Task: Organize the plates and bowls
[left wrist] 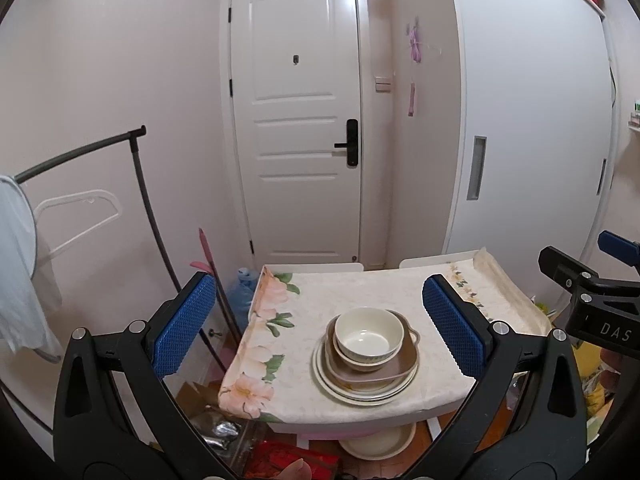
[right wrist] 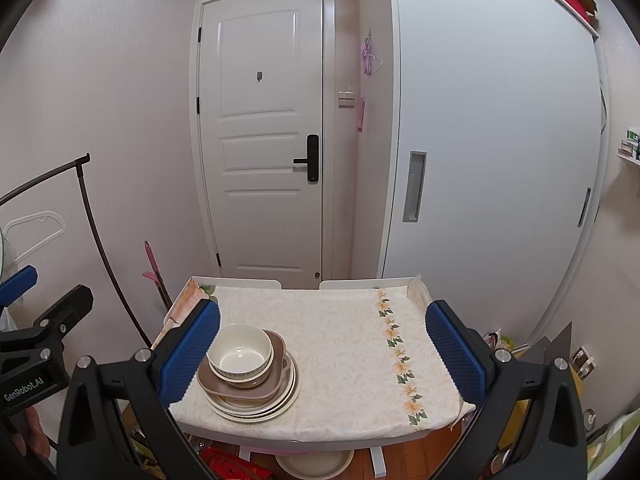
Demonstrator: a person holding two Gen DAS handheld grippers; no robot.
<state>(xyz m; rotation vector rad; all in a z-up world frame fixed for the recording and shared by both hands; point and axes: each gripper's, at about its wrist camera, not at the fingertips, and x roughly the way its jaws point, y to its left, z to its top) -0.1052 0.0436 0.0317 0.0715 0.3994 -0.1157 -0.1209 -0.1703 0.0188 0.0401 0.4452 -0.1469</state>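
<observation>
Already the bowl [left wrist: 368,336] tops the plates [left wrist: 362,390] near the tabletop [right wrist: 340,332] edge, so either gripper, jaws apart, could nudge the stack off.

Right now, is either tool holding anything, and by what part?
Nothing held. Left tool and right tool are both open, short of the stacked bowl and plates.

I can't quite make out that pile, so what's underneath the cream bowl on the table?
The cream bowl sits in a brown handled dish, which rests on a stack of pale plates. Only the plates' rims show, so their exact number and their centres stay hidden.
</observation>
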